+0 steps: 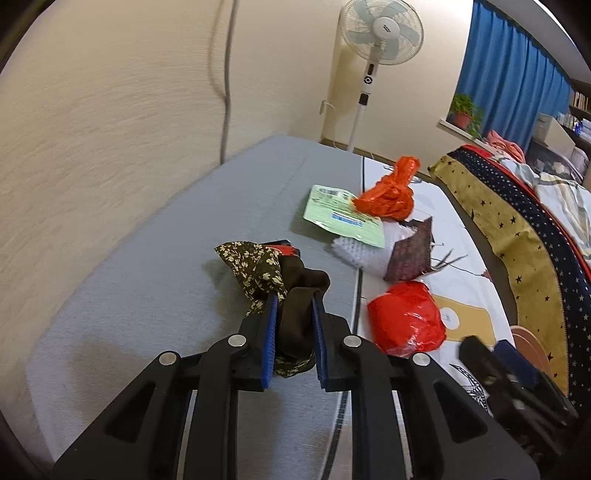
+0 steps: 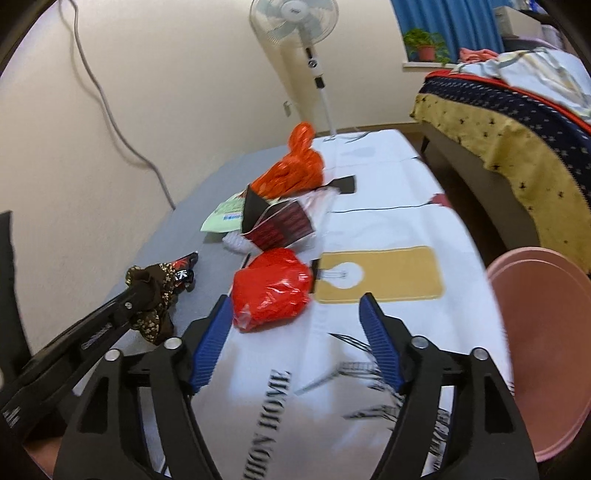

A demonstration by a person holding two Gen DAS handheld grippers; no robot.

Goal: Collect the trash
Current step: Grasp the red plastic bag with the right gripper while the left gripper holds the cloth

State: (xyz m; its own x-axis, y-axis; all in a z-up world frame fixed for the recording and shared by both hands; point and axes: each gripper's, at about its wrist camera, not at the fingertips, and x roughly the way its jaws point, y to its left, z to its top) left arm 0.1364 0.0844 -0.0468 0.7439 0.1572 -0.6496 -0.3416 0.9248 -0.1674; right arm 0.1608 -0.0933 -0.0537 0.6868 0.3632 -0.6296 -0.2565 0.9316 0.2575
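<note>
My left gripper (image 1: pixel 295 299) is shut on a crumpled brown floral cloth (image 1: pixel 258 269), which rests on the grey mat (image 1: pixel 166 295); the same gripper (image 2: pixel 142 295) and cloth (image 2: pixel 153 325) show at the left of the right wrist view. A black and red wrapper (image 2: pixel 184 271) lies just behind the cloth. My right gripper (image 2: pixel 293 304) stands open over the white printed mat (image 2: pixel 369 184), with nothing between its blue pads (image 2: pixel 380 343). A crumpled red plastic bag (image 2: pixel 271 293) lies just beyond its left fingertip. The right gripper (image 1: pixel 491 354) appears blurred at the lower right of the left wrist view.
Farther back lie an orange plastic bag (image 2: pixel 291 171), a green packet (image 2: pixel 223 216), a dark red wrapper (image 2: pixel 280 225) and white bubble wrap (image 1: pixel 354 251). A pink bin (image 2: pixel 543 339) stands at the right. A bed with a starred cover (image 2: pixel 517 122) and a standing fan (image 2: pixel 295 22) are beyond.
</note>
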